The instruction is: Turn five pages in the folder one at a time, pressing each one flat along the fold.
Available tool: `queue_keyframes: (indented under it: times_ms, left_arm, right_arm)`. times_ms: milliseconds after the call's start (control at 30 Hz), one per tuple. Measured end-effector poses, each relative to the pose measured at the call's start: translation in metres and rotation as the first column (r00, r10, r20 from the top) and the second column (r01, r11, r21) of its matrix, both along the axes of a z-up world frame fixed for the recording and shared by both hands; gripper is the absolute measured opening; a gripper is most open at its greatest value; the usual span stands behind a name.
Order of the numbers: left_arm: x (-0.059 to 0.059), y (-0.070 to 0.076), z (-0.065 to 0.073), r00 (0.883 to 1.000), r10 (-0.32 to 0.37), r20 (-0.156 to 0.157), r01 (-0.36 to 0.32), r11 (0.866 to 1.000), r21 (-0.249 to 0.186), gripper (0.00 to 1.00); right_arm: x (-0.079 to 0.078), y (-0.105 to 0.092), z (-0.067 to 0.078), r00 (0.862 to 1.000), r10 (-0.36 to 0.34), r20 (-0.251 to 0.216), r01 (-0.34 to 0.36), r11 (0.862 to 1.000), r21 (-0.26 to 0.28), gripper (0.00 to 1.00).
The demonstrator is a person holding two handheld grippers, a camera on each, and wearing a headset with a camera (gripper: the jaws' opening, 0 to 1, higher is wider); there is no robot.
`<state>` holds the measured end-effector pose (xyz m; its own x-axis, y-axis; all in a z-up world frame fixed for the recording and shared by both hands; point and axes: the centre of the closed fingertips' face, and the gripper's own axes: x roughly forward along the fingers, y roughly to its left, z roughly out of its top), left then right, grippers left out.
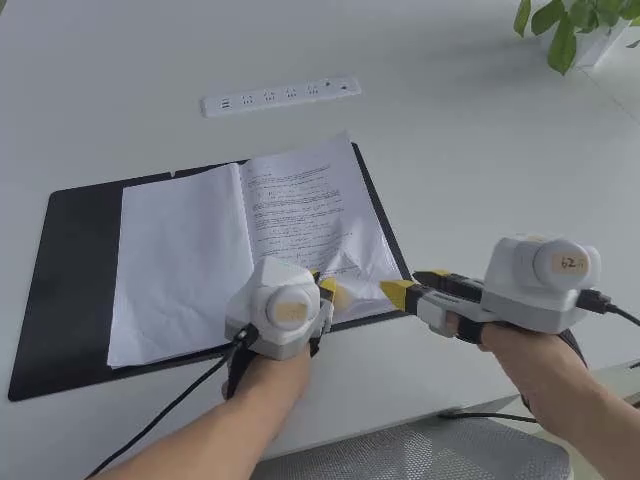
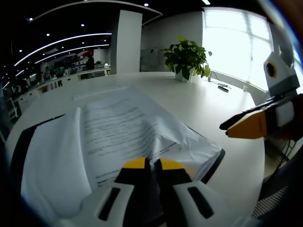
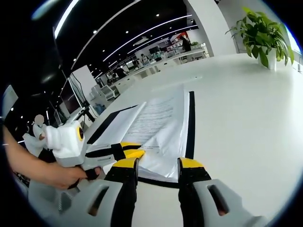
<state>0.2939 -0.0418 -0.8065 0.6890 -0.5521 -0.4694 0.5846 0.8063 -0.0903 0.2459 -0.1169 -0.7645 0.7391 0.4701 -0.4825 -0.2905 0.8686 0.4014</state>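
A black folder [image 1: 80,300] is laid open on a white table [image 1: 480,150], straight ahead of both grippers. A blank left-hand page [image 1: 180,260] and a printed right-hand page [image 1: 300,210] are spread across it. The printed page is creased and raised off the cover at the corner nearest the grippers.

The left gripper [image 1: 330,290] is held at the near edge of the printed page, its yellow tips set against the rumpled paper. In the left gripper view its jaws are seen drawn almost together, with only a thin dark slit between them. Whether the sheet's edge is caught in that slit cannot be told, as the paper is hidden behind the tips.

The right gripper [image 1: 400,292] is held just beside the left one, off the folder's near right corner and above bare table. Its tips are pointed towards the left gripper. In the right gripper view its jaws are seen parted, with nothing between them.

Beyond the folder, away from both grippers, a white power strip [image 1: 280,96] is laid on the table. A green plant [image 1: 570,25] is stood further off, on the right gripper's side.
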Motion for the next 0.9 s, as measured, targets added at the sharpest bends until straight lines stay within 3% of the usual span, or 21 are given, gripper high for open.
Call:
queue_keyframes:
  times_ms: [167, 533, 900]
  left_arm:
    - [0.000, 0.001, 0.000, 1.000, 0.020, -0.009, -0.021, 1.000, -0.018, 0.06]
    - [0.001, 0.000, -0.001, 1.000, 0.012, -0.006, -0.012, 1.000, -0.009, 0.06]
    - [0.002, 0.000, -0.001, 1.000, 0.011, -0.006, -0.011, 1.000, -0.009, 0.06]
  right_arm:
    - [-0.003, 0.005, -0.003, 1.000, 0.031, -0.003, -0.031, 1.000, -0.008, 0.29]
    - [-0.004, 0.010, -0.024, 0.996, 0.041, -0.075, -0.040, 0.999, 0.020, 0.27]
    - [-0.003, 0.005, -0.033, 0.994, 0.002, -0.111, 0.003, 0.999, 0.043, 0.25]
